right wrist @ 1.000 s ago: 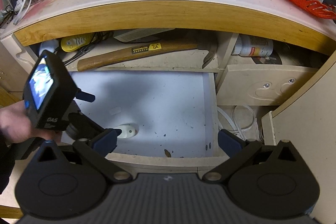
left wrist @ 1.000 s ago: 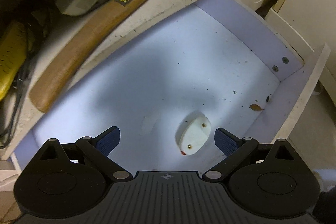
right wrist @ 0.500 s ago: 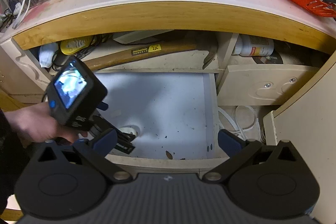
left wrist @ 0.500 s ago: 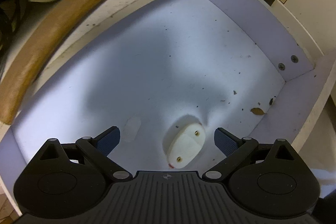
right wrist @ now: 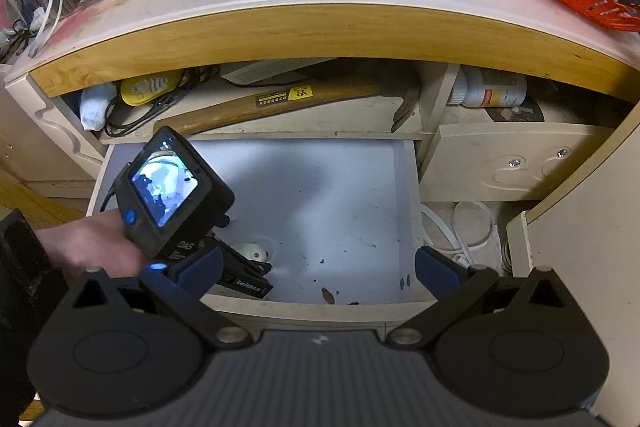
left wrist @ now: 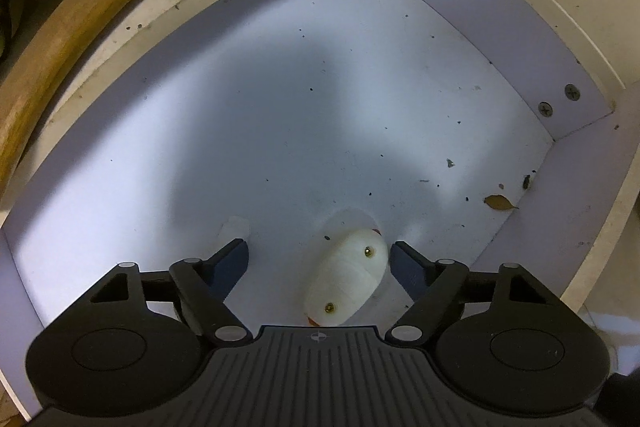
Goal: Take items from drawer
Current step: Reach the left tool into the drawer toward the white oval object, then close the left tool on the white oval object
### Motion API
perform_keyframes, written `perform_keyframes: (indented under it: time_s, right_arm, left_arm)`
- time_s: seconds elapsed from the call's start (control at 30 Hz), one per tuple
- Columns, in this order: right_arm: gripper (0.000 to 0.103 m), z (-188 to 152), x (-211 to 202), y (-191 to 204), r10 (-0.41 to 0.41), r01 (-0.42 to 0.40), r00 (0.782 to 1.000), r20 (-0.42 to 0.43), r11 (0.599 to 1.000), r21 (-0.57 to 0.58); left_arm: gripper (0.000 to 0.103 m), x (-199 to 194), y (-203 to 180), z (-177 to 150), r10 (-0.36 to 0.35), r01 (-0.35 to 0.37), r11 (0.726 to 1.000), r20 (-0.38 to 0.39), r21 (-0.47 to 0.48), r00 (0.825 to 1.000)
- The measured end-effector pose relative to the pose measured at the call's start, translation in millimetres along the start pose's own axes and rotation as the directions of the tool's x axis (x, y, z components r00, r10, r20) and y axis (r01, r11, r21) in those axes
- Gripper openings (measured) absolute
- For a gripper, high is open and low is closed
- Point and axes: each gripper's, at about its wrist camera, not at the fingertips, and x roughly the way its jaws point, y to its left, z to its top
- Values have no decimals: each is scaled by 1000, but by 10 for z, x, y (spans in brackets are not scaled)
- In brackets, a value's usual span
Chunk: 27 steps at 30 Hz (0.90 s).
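The left gripper (left wrist: 319, 259) reaches down into the open pale-lilac drawer (left wrist: 576, 163), its blue-padded fingers spread apart on either side of a small white oval plastic piece with two brass screws (left wrist: 347, 283). The piece lies on the drawer floor close to the front wall, nearer the right-hand pad; whether that pad touches it cannot be told. Its near end is cut off by the gripper body. Bare floor stretches beyond it to the back wall, with a brown dry leaf (left wrist: 498, 203) in the right front corner. The right gripper (right wrist: 318, 263) hangs outside the drawer front, fingers wide and empty. A wooden-handled hammer (right wrist: 280, 103) lies on the shelf behind.
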Motion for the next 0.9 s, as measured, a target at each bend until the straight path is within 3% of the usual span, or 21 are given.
perform_keyframes:
  time_s: [0.23, 0.33, 0.37, 0.4, 0.9]
  right_arm:
    - [103, -6, 4, 7, 0, 0, 1000, -3, 1000, 3]
    - [103, -7, 4, 11, 2, -2, 1000, -4, 1000, 2]
    - [103, -7, 4, 11, 2, -2, 1000, -3, 1000, 2]
    - [103, -8, 5, 12, 1, -1, 1000, -3, 1000, 2]
    - [103, -16, 7, 16, 3, -3, 1000, -5, 1000, 5]
  left_arm:
    - [71, -10, 12, -5, 16, -16, 1000, 10, 1, 1000]
    - [49, -44, 36, -8, 29, -29, 1000, 28, -7, 999]
    - [34, -59, 52, -3, 34, -33, 999, 34, -15, 999]
    - [29, -70, 65, 1, 37, -36, 999, 39, -20, 999]
    - [29, -30, 69, 106, 37, -34, 998, 47, -59, 998]
